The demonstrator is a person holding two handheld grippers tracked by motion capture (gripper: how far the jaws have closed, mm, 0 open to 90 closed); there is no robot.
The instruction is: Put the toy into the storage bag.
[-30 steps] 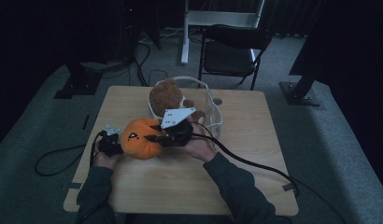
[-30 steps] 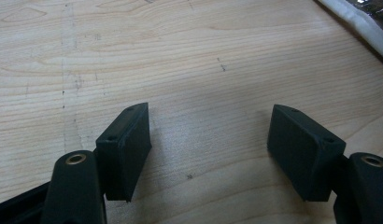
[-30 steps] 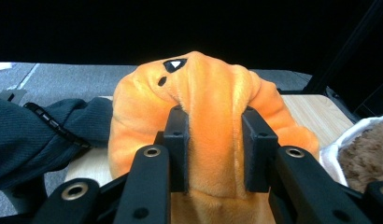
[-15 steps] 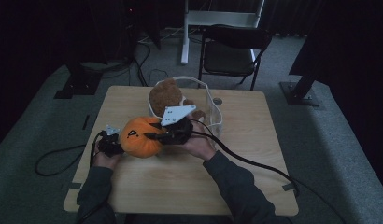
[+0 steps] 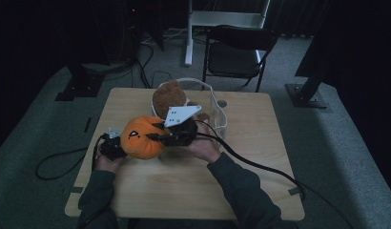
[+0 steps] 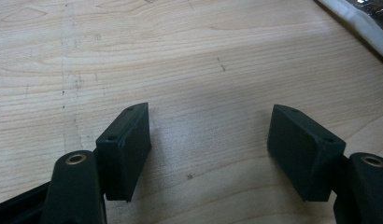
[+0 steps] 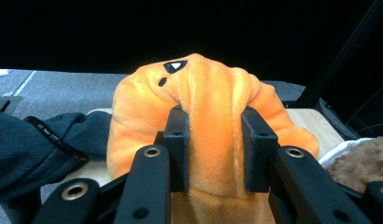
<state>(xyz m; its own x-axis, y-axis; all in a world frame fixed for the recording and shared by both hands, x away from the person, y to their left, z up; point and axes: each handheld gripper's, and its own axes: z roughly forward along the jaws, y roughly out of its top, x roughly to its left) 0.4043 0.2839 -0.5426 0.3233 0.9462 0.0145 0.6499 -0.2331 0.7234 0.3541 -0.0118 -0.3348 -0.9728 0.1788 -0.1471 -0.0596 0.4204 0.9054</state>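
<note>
One soft orange pumpkin toy [image 7: 213,140], light and squashy, is being pinched by a fold in the right gripper [image 7: 215,154] above the counter [image 5: 260,143]; the left gripper [image 6: 208,154] is being held wide open, empty.

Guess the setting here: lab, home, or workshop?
Probably a lab recording space: a light wooden table on grey carpet, dark stand bases at both sides, a black folding chair, and cabled handheld grippers.
</note>
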